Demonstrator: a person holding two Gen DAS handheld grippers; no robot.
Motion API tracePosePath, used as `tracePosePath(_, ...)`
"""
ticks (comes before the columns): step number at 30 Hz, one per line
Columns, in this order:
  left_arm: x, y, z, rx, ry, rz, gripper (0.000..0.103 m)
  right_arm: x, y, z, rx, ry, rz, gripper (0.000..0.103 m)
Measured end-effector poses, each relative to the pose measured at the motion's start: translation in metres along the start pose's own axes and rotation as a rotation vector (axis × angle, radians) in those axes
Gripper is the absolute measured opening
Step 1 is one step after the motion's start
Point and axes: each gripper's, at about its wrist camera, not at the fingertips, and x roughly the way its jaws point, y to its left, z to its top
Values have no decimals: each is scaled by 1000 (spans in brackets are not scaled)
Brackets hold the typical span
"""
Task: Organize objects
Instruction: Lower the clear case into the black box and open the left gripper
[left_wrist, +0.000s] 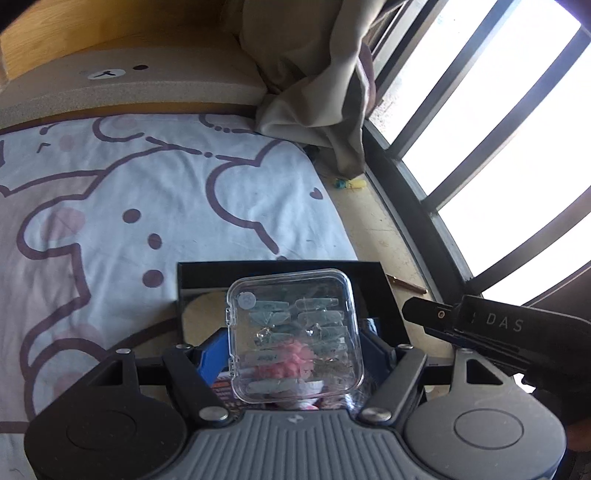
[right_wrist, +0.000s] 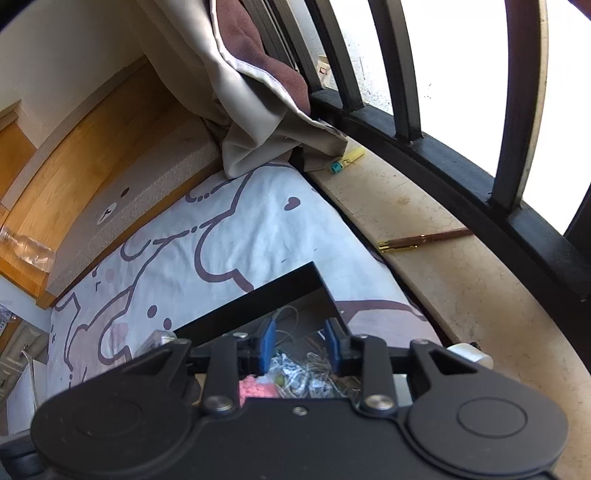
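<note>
**Ana:** Blue fingers (left_wrist: 212, 354) of the left gripper (left_wrist: 295, 350) clamp a clear plastic case (left_wrist: 293, 336) by its two sides, right in front of that wrist camera.

**Ben:** And beneath it?

**Ana:** Directly below the case sits the black box (left_wrist: 384, 295), open on the bedsheet (left_wrist: 110, 192). Something pink and other odds and ends show in it through the plastic.

**Ben:** The right gripper (right_wrist: 300, 349)?

**Ana:** Its jaws stand narrow, with nothing between the pads. It hovers over the same box, tangled cords (right_wrist: 317, 373) and that pink item (right_wrist: 255, 387) just under its tips.

**Ben:** So which step?

**Ana:** I'd judge the case is on its way into the box. Next it wants lowering onto a flat spot among the clutter, then the left jaws spreading.

**Ben:** Anything left out?

**Ana:** A pen (right_wrist: 424, 240) lies on the sill (right_wrist: 461, 295), beyond the right gripper's tips and to their right, perhaps the next pickup.
</note>
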Motion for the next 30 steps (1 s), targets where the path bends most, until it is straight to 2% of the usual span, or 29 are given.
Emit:
tracePosePath(9, 26, -36, -18, -11, 65, -53, 74, -20, -25, 4, 25, -22, 9, 31)
tracePosePath(17, 41, -46, -24, -56, 83, -94, 75, -22, -34, 6, 28, -18, 14, 31)
tracePosePath(18, 43, -47, -24, -56, 96, -100, 77, -21, -35, 6, 28, -16, 14, 31)
tracePosePath(20, 45, -46, -24, -72, 117, -106, 94, -20, -36, 7, 31, -15, 14, 32)
tracePosePath(30, 37, -44, -21, -31, 101, -62, 92, -19, -32, 7, 18, -7, 18, 32)
